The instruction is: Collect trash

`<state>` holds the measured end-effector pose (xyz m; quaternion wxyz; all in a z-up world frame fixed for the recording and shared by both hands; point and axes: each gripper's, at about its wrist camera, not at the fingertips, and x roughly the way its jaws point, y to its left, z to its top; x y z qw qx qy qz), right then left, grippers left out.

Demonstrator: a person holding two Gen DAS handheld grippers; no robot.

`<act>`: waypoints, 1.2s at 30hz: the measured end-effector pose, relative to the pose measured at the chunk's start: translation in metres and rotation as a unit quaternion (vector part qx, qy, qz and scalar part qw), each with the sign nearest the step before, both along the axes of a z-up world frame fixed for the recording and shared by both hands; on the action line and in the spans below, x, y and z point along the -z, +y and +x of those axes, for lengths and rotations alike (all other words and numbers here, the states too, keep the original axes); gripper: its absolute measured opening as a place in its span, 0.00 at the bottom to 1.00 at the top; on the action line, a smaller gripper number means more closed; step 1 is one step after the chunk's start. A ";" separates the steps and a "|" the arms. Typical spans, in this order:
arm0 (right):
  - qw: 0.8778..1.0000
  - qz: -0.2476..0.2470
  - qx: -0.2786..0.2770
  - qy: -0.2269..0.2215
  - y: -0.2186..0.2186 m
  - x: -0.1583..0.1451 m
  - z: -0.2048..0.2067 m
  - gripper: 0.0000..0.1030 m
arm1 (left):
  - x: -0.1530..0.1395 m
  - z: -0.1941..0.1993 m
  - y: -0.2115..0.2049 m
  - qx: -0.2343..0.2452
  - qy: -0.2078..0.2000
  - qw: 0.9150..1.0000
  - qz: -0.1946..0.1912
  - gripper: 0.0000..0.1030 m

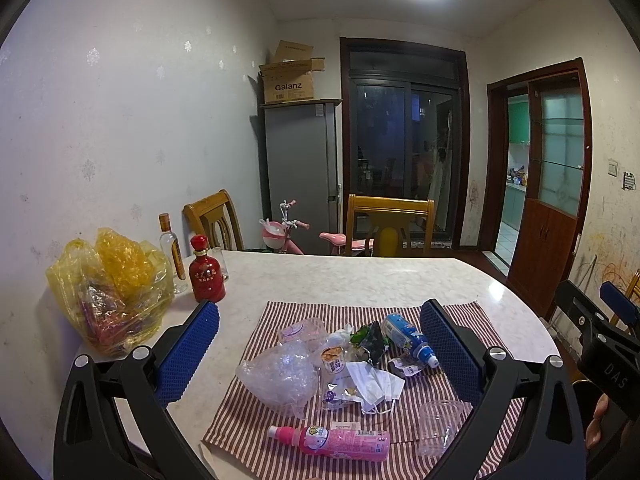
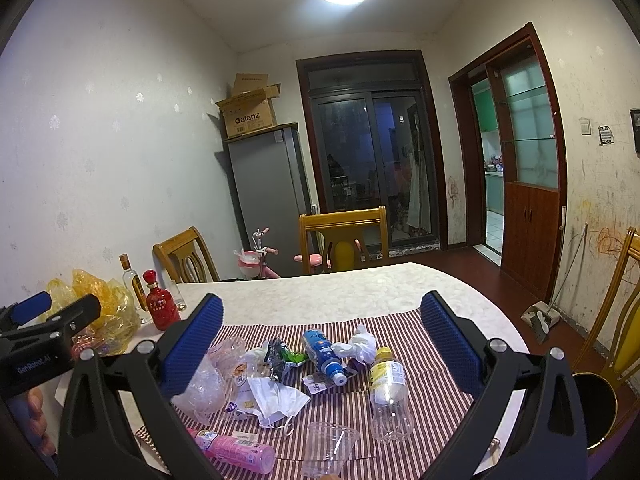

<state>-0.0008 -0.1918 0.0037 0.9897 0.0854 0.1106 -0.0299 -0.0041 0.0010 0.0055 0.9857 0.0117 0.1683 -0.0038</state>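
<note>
Trash lies scattered on a red-striped cloth [image 1: 248, 412] on the table: a pink bottle [image 1: 332, 442], a blue bottle [image 1: 408, 338], a white face mask [image 1: 372, 386], a crumpled clear bag [image 1: 280, 380], a clear cup [image 1: 438, 426] and a dark wrapper [image 1: 370, 338]. The right wrist view adds a clear yellow-capped bottle [image 2: 388, 392] and a white tissue [image 2: 360, 346]. My left gripper [image 1: 320, 308] hangs open over the pile, holding nothing. My right gripper [image 2: 322, 304] is also open and empty, above the cloth's right half.
A yellow plastic bag [image 1: 112, 288], a red bottle [image 1: 206, 276] and a clear glass bottle [image 1: 170, 248] stand at the table's left by the wall. Wooden chairs [image 1: 390, 220] line the far side. A dark round gold-rimmed container [image 2: 592, 408] sits on the floor at the right.
</note>
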 end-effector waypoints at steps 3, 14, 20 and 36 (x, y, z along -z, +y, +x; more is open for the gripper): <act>1.000 0.000 0.000 0.000 0.000 0.000 0.000 0.96 | 0.000 0.000 0.000 0.000 0.000 1.000 0.000 0.95; 1.000 0.000 0.000 -0.001 0.000 0.000 0.000 0.96 | 0.000 0.000 0.000 0.000 0.000 1.000 0.000 0.95; 1.000 -0.007 0.005 0.001 -0.002 0.001 0.001 0.96 | 0.002 0.001 0.002 0.002 0.003 1.000 0.006 0.95; 0.996 0.015 0.039 0.082 -0.059 0.038 0.040 0.96 | 0.102 0.050 0.028 0.006 0.126 0.990 0.061 0.95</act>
